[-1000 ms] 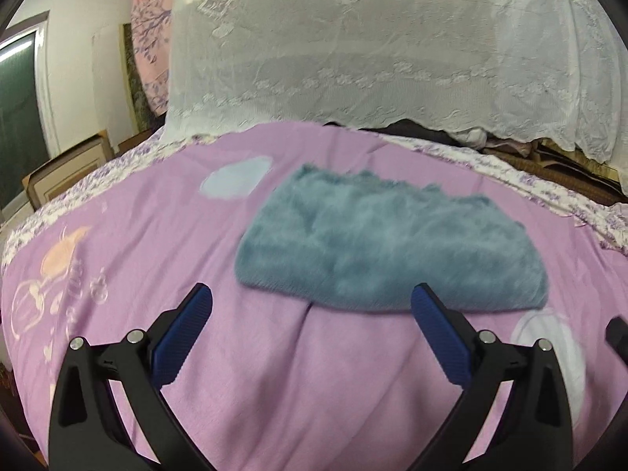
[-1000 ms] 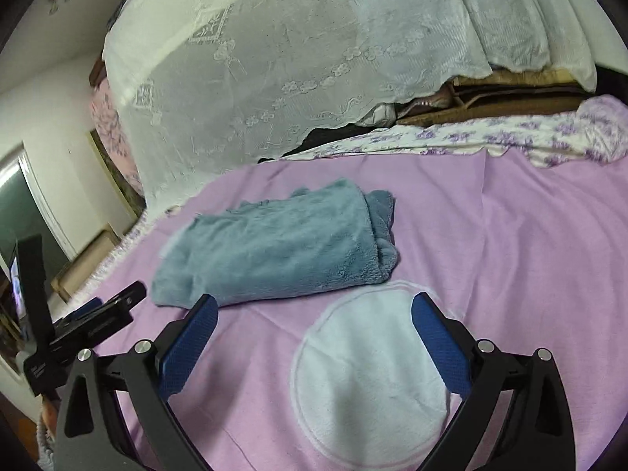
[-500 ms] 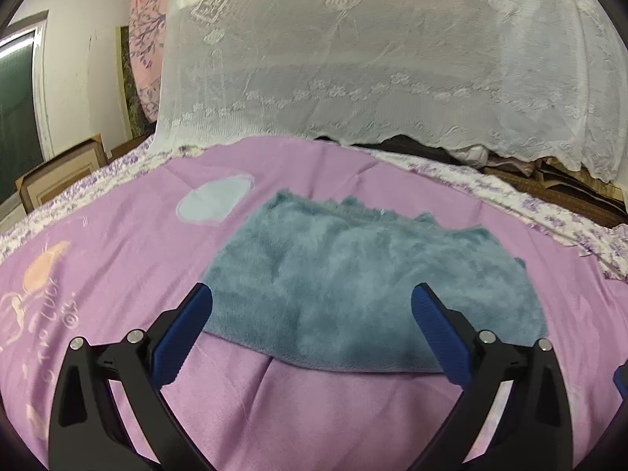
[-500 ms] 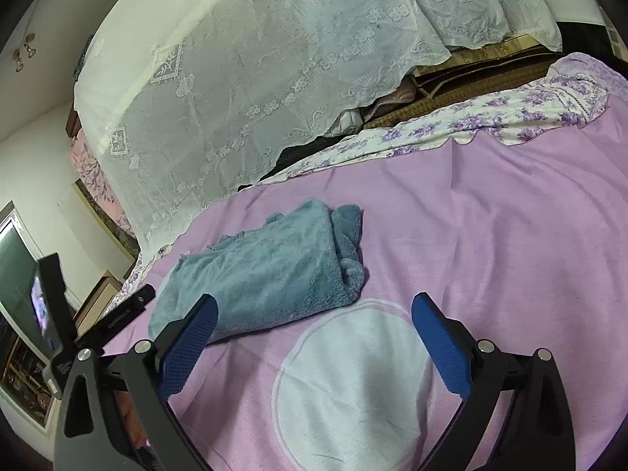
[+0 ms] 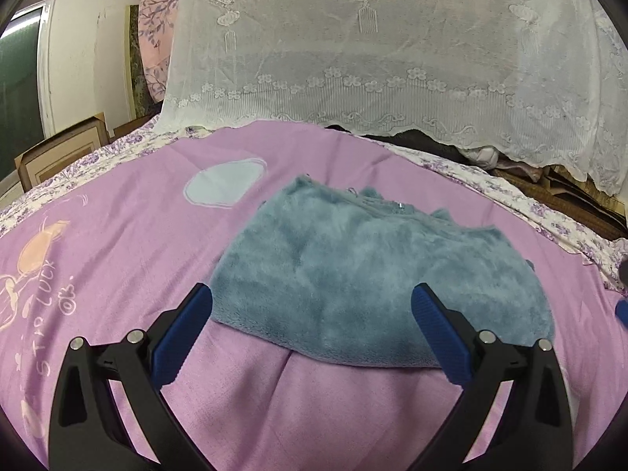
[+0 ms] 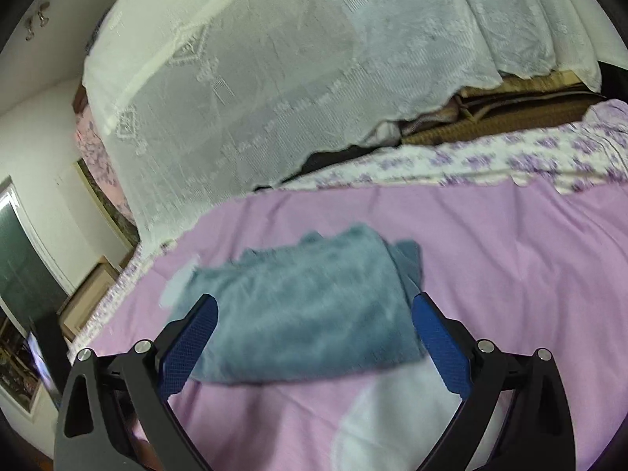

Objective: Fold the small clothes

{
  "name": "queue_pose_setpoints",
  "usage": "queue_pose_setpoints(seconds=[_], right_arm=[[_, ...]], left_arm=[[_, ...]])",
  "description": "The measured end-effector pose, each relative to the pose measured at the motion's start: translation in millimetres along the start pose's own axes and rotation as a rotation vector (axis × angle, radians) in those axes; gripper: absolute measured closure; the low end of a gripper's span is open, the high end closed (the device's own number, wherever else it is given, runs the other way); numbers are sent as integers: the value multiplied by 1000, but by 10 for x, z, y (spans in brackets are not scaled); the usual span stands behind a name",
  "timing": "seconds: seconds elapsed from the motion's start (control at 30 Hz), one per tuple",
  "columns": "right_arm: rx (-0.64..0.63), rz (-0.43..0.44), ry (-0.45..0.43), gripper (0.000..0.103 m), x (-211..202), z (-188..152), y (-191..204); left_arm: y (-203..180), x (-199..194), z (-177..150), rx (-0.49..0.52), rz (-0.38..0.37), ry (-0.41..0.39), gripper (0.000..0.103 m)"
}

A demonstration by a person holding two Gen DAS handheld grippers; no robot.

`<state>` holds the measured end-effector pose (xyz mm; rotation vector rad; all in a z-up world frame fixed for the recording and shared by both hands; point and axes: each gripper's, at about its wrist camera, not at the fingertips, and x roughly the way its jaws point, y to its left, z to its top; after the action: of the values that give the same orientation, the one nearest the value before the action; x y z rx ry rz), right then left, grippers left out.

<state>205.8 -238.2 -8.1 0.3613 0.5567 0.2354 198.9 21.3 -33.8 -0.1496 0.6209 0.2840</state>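
Folded blue-grey fleece garment (image 5: 376, 274) lies on the purple bedsheet (image 5: 129, 235). Left gripper (image 5: 314, 325) and right gripper (image 6: 314, 329) near it, fingers spread wide, holding nothing.

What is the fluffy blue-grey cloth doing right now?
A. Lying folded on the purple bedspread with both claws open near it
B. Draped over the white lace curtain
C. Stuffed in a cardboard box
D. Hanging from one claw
A: the blue-grey cloth lies on the purple bedspread, and neither the left claw nor the right claw grips it.
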Motion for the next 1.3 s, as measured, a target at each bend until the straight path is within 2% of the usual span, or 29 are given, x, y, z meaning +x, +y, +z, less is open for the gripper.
queue_pose_setpoints(seconds=[0.17, 0.27, 0.5, 0.73, 1.07, 1.3], right_arm=[[9, 35, -23, 3, 69, -179, -97], [19, -5, 43, 3, 245, -267, -262], [185, -1, 61, 3, 299, -252, -617], [160, -19, 59, 3, 274, -298, -596], [150, -73, 87, 5, 238, -471, -698], [181, -83, 122, 18, 315, -532, -801]], left_arm=[[-9, 115, -1, 10, 21, 18, 4], [-19, 241, -8, 15, 31, 42, 4], [-84, 464, 17, 36, 74, 49, 4], [-161, 627, -21, 69, 97, 67, 4], [-245, 769, -72, 89, 85, 86, 4], [-263, 875, -83, 94, 90, 106, 4]])
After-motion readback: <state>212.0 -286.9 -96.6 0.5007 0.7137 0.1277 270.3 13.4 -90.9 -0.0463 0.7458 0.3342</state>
